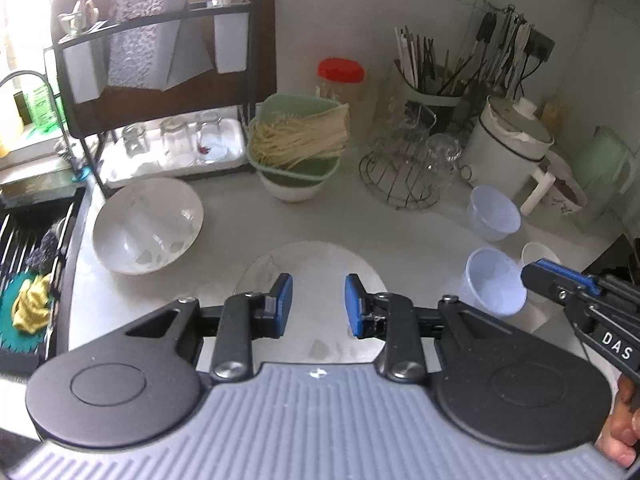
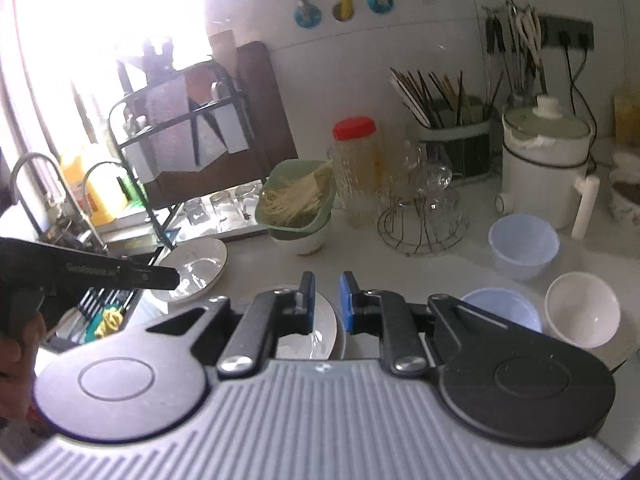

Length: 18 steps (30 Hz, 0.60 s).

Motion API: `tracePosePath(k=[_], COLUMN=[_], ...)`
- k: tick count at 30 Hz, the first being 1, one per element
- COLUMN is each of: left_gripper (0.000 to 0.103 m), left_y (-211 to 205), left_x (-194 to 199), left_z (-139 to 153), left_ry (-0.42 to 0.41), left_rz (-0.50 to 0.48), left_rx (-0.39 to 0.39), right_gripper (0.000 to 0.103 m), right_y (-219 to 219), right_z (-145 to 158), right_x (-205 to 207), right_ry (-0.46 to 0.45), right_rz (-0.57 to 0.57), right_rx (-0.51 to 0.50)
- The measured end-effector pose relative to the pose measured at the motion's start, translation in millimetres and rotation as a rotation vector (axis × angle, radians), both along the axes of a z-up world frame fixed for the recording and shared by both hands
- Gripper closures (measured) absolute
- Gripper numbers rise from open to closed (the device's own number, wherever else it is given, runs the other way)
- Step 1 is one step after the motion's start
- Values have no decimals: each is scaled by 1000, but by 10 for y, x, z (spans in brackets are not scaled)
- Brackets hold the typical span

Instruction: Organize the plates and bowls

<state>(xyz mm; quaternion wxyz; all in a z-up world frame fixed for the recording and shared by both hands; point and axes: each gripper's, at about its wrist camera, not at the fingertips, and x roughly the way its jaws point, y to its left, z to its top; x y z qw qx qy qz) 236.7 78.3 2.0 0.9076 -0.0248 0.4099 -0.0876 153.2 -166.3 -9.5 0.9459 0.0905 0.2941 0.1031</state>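
Hovering above the pale counter (image 1: 420,224), my left fingers (image 1: 319,305) stand apart on nothing over a flat white plate (image 1: 312,264); my right fingers (image 2: 325,303), nearly together, grip nothing. Beside them sit two lilac plastic bowls (image 2: 524,246), a small white bowl (image 2: 582,310) and, leftward, a wide white ceramic bowl (image 1: 148,226). Farther back stands a green strainer of noodles (image 1: 298,140).

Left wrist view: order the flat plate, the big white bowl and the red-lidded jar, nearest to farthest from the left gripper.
From the left gripper:
1. Flat plate: on the counter just beyond the fingers, centre.
2. Big white bowl: farther back on the left, near the sink edge, tilted.
3. Red-lidded jar: farthest, by the back wall, behind the green basket of noodles.
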Motion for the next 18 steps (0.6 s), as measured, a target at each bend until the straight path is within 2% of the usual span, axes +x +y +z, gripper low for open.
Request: tracePosePath(k=[7, 18], left_gripper=[70, 69], left_y=[-18, 1], left_x=[-402, -867], left_z=[77, 67], left_ry=[-28, -52], left_rz=[27, 98], left_rx=[19, -2], right_gripper=[86, 85], right_y=[7, 34], right_z=[10, -32], right_x=[-261, -544], right_ry=[-16, -31], right_rz=[46, 129], right_rx=[1, -17])
